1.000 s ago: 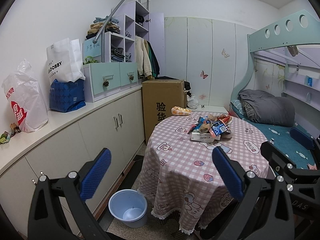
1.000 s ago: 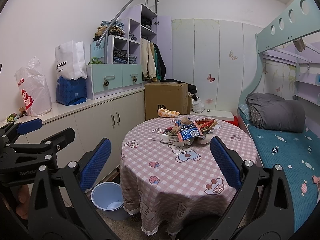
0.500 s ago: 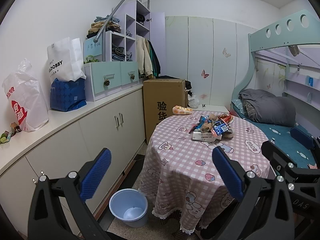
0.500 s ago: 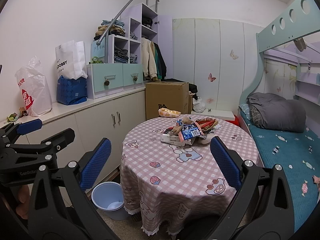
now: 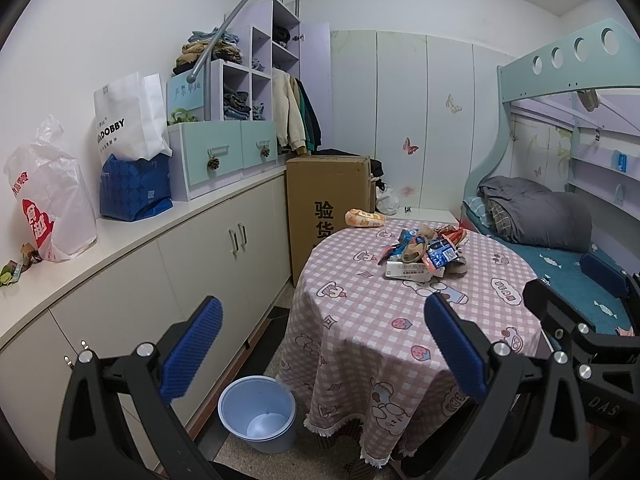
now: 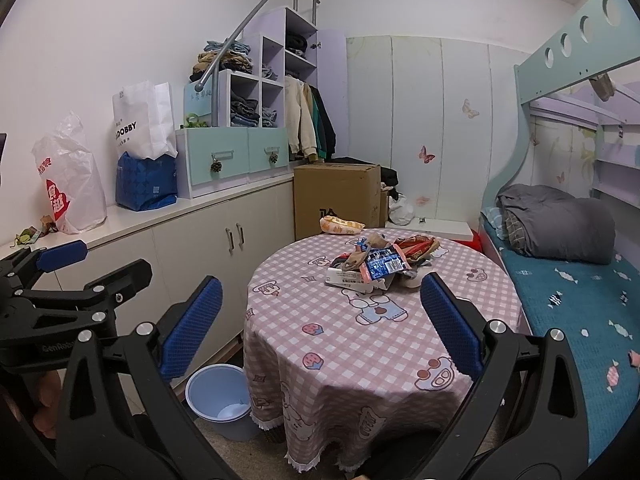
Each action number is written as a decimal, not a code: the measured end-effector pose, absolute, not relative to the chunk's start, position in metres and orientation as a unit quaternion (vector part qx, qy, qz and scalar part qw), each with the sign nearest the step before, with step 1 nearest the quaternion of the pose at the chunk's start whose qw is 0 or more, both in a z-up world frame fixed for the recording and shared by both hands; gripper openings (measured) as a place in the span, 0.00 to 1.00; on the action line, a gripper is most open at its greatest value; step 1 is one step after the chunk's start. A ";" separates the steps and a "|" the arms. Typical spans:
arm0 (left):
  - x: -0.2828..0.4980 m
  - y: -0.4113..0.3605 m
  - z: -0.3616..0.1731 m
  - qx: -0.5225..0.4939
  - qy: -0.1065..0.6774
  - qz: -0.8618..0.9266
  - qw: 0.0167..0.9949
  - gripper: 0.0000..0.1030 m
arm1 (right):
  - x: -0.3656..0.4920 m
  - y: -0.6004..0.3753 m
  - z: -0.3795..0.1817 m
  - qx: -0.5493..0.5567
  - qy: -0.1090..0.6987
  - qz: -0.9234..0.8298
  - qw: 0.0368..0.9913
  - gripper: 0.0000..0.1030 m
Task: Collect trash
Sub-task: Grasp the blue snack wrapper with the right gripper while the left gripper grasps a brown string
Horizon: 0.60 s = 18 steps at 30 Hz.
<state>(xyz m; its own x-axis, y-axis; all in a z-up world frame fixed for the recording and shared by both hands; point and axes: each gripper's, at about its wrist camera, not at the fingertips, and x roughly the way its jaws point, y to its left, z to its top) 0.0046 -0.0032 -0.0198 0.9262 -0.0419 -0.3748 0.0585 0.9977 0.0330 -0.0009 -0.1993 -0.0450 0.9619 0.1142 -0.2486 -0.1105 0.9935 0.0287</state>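
Note:
A pile of trash (image 5: 424, 252) (image 6: 376, 264), wrappers and a white box, lies on a round table with a pink checked cloth (image 5: 360, 320) (image 6: 340, 332). A yellow snack bag (image 5: 364, 218) (image 6: 342, 225) lies at the table's far edge. A light blue bin (image 5: 258, 412) (image 6: 220, 400) stands on the floor left of the table. My left gripper (image 5: 324, 348) is open and empty, short of the table. My right gripper (image 6: 320, 328) is open and empty, also short of the table. The left gripper also shows in the right wrist view (image 6: 72, 276).
White cabinets (image 5: 180, 272) run along the left wall with bags (image 5: 132, 152) on the counter. A cardboard box (image 5: 326, 200) stands behind the table. A bunk bed with grey bedding (image 5: 540, 216) fills the right side. The right gripper shows at the right edge (image 5: 580, 292).
Both views have shifted very slightly; the table and trash sit marginally closer and higher. Both grippers stay open and empty.

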 end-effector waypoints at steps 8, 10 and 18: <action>0.025 0.000 -0.030 0.025 0.215 -0.018 0.976 0.96 | 0.021 -0.206 -0.056 0.021 0.135 0.060 0.989 0.94; 0.038 -0.001 -0.036 0.026 0.230 -0.018 0.973 0.96 | 0.033 -0.211 -0.062 0.031 0.151 0.055 0.986 0.94; 0.101 -0.018 -0.060 0.026 0.292 -0.057 0.954 0.96 | 0.087 -0.244 -0.088 0.089 0.222 0.049 0.970 0.94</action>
<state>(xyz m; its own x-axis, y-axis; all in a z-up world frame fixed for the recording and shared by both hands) 0.1015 -0.0184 -0.0602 0.8229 -0.0942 -0.5603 0.1248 0.9920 0.0165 0.0873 -0.2444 -0.0877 0.8965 0.1341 -0.4222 -0.0547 0.9793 0.1950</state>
